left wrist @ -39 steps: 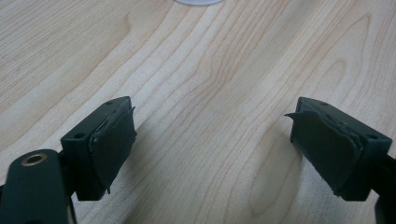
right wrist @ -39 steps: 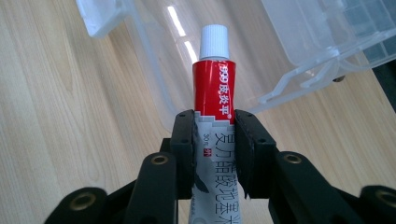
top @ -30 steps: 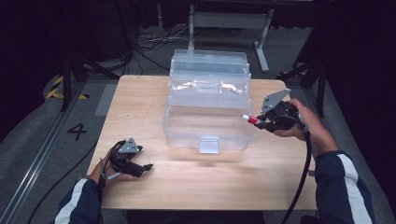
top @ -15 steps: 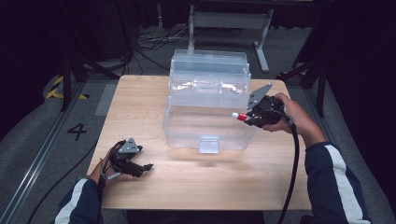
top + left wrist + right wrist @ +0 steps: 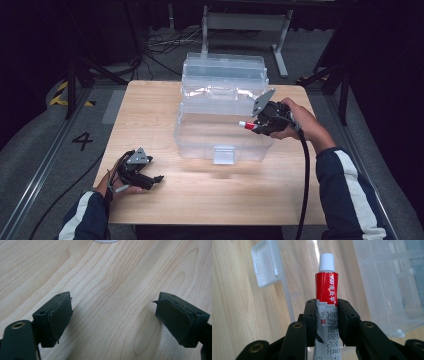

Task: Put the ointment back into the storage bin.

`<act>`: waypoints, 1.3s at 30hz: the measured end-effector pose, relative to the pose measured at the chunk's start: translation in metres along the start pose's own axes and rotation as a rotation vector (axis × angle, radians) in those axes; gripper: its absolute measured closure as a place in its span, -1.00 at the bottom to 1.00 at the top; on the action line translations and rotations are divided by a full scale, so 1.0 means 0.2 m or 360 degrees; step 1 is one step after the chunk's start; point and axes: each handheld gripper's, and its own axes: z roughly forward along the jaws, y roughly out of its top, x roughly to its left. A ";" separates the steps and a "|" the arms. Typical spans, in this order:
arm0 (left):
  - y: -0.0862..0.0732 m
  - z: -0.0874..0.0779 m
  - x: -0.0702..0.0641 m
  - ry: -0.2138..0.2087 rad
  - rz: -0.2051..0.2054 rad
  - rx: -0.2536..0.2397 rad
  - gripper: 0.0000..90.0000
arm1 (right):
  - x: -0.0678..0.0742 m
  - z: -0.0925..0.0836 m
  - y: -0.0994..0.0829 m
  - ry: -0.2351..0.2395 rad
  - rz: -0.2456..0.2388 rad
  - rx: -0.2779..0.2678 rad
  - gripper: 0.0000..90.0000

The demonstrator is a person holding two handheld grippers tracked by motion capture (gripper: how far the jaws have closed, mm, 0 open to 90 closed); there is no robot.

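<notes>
A clear plastic box [image 5: 222, 135] with its lid standing open stands on the wooden table [image 5: 150, 120]. My right gripper [image 5: 257, 125] hangs over the box's right edge, shut on a red and white tube [image 5: 246, 125] with a white cap pointing left. In the right gripper view the tube [image 5: 327, 290] sticks out from between the jaws above the box wall [image 5: 287, 295]. My left gripper [image 5: 152, 181] rests near the table's front left, open. In the left gripper view its fingertips [image 5: 60, 317] stand wide apart over bare wood with nothing between them.
The box's white latch [image 5: 223, 155] faces the front edge. A black cable [image 5: 304, 175] trails down from the right gripper. Grey floor with a painted 4 [image 5: 82, 141] lies left of the table; a metal frame [image 5: 245, 22] stands behind it.
My right gripper has carried the tube leftward, from beside the box's right side to over its right edge. The left gripper has stayed where it was.
</notes>
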 end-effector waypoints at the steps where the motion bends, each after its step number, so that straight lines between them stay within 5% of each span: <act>1: 0.00 0.00 0.00 0.0000 0.0000 0.0000 -0.69 | 0.00 0.01 0.01 0.0010 -0.0004 0.0002 0.57; 20: 0.00 0.00 0.00 0.0001 -0.0001 -0.0002 -0.68 | -0.03 0.20 0.10 0.0099 -0.0028 0.0085 0.57; 39: 0.00 0.00 0.00 -0.0001 -0.0001 0.0000 -0.69 | -0.05 0.39 0.10 0.0206 -0.0044 0.0196 0.57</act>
